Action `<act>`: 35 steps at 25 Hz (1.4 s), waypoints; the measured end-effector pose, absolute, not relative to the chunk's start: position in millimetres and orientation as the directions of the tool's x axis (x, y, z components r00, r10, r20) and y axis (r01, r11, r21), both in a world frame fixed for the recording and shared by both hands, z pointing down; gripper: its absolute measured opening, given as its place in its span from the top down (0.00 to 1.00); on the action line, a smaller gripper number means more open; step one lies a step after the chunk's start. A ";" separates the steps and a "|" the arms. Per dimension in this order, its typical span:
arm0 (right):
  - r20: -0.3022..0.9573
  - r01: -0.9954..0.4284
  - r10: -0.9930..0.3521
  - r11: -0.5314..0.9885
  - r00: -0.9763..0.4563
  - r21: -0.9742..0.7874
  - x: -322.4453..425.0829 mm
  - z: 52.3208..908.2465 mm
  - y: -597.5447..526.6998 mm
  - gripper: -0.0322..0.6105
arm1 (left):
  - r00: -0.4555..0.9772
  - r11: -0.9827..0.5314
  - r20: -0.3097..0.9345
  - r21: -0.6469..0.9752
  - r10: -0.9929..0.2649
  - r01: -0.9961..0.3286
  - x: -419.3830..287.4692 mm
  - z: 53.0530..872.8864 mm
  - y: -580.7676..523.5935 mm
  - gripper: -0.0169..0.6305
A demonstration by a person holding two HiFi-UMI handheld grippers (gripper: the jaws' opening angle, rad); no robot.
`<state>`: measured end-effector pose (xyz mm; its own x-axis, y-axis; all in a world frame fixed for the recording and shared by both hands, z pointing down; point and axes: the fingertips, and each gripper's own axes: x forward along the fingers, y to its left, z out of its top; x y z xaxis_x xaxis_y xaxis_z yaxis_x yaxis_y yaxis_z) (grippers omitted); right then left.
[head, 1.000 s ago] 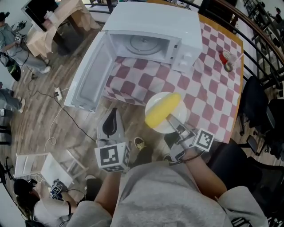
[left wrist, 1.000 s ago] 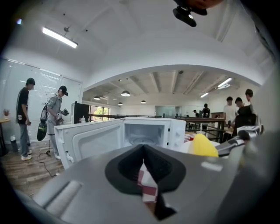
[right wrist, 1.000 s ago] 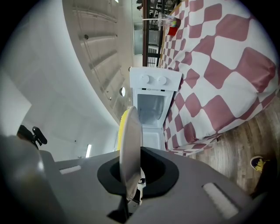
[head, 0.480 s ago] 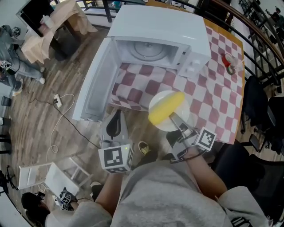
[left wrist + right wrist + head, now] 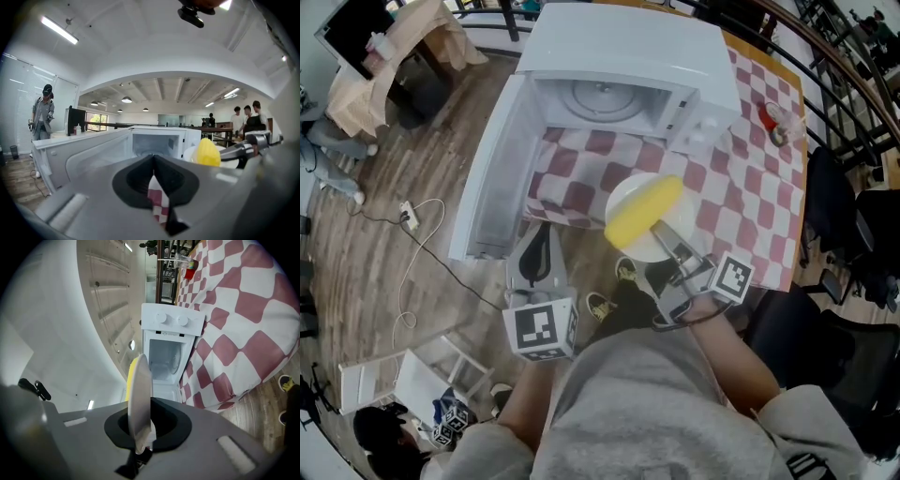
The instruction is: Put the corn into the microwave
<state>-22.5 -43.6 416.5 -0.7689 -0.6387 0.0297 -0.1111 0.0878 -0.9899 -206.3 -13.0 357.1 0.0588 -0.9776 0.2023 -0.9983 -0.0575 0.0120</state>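
Seen from above, a white microwave [image 5: 623, 56] stands at the far side of a table covered by a red and white checked cloth [image 5: 741, 178]. Its door [image 5: 492, 169] hangs wide open to the left, and the round tray inside is bare.

At near left, the left gripper [image 5: 540, 246] points toward the open door. Its fingers are pressed together with nothing between them.

Right of it, a white plate [image 5: 623, 192] hangs above the table's near edge, in front of the microwave's opening. A yellow ear of corn [image 5: 642, 211] lies across the plate, outside the microwave.

At near right, the right gripper [image 5: 659, 232] has its fingers clamped narrowly on the plate's near rim.
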 end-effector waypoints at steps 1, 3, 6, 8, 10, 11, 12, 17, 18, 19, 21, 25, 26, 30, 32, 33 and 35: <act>0.029 -0.112 -0.638 0.090 -0.769 -0.990 -22.5 415.1 -45.5 0.94 | 0.061 -0.059 0.201 0.013 -0.978 -0.998 -205.8 356.7 -14.3 0.96; 0.029 -0.113 -0.638 0.090 -0.769 -0.990 -22.3 413.4 -49.8 0.94 | 0.063 -0.061 0.201 0.017 -0.978 -0.998 -205.1 356.3 -17.3 0.96; 0.029 -0.116 -0.638 0.095 -0.769 -0.989 -22.5 413.4 -59.6 0.94 | 0.061 -0.058 0.200 0.021 -0.978 -0.998 -205.4 357.3 -24.0 0.96; 0.027 -0.118 -0.637 0.101 -0.770 -0.988 -24.1 414.0 -68.7 0.94 | 0.062 -0.058 0.203 0.022 -0.977 -0.998 -206.4 359.3 -31.6 0.96; 0.023 -0.118 -0.637 0.107 -0.770 -0.987 -26.0 413.7 -78.7 0.94 | 0.067 -0.064 0.206 0.023 -0.976 -0.998 -206.4 360.2 -41.3 0.96; 0.020 -0.115 -0.638 0.108 -0.769 -0.988 -27.0 413.6 -83.5 0.94 | 0.072 -0.069 0.207 0.022 -0.976 -0.997 -206.3 360.1 -46.5 0.96; 0.018 -0.112 -0.640 0.106 -0.768 -0.988 -28.0 413.8 -88.2 0.94 | 0.076 -0.073 0.208 0.021 -0.975 -0.997 -206.2 360.1 -52.1 0.96; 0.024 -0.104 -0.651 0.085 -0.759 -0.991 -30.1 420.6 -113.9 0.94 | 0.099 -0.091 0.218 0.047 -0.971 -0.995 -205.9 363.0 -83.4 0.96; 0.023 -0.101 -0.653 0.082 -0.757 -0.991 -30.8 421.7 -120.3 0.94 | 0.102 -0.095 0.218 0.046 -0.971 -0.994 -206.0 363.5 -90.4 0.96; 0.023 -0.097 -0.655 0.078 -0.755 -0.992 -31.5 422.6 -126.8 0.94 | 0.106 -0.099 0.218 0.044 -0.970 -0.994 -205.9 364.2 -97.7 0.96; 0.023 -0.092 -0.659 0.071 -0.752 -0.993 -33.2 424.2 -139.3 0.94 | 0.113 -0.106 0.223 0.042 -0.968 -0.993 -205.7 366.9 -112.0 0.96; 0.034 -0.101 -0.656 0.065 -0.754 -0.993 -39.7 428.8 -160.7 0.94 | 0.125 -0.118 0.241 0.042 -0.963 -0.992 -208.2 371.8 -138.7 0.96; 0.037 -0.102 -0.655 0.061 -0.755 -0.993 -41.5 430.2 -165.9 0.94 | 0.127 -0.121 0.245 0.040 -0.961 -0.992 -208.7 372.1 -145.6 0.96; 0.053 -0.105 -0.653 0.041 -0.756 -0.994 -44.4 438.5 -185.8 0.94 | 0.135 -0.132 0.255 0.027 -0.958 -0.991 -206.6 371.6 -169.7 0.96; 0.054 -0.104 -0.651 0.039 -0.757 -0.994 -46.3 441.6 -195.2 0.94 | 0.135 -0.134 0.257 0.020 -0.957 -0.991 -205.7 370.9 -178.5 0.96; 0.053 -0.103 -0.650 0.040 -0.758 -0.994 -48.1 442.8 -199.4 0.94 | 0.133 -0.134 0.259 0.016 -0.957 -0.991 -206.0 370.6 -182.1 0.96; 0.053 -0.106 -0.643 0.044 -0.764 -0.993 -52.7 446.3 -207.2 0.94 | 0.127 -0.129 0.265 0.007 -0.956 -0.992 -207.0 370.9 -189.0 0.96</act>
<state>-52.7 -207.2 446.3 -0.7639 -0.6432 0.0529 -0.1057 0.0437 -0.9934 -207.0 -189.0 370.9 0.1267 -0.9560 0.2647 -0.9916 -0.1294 0.0070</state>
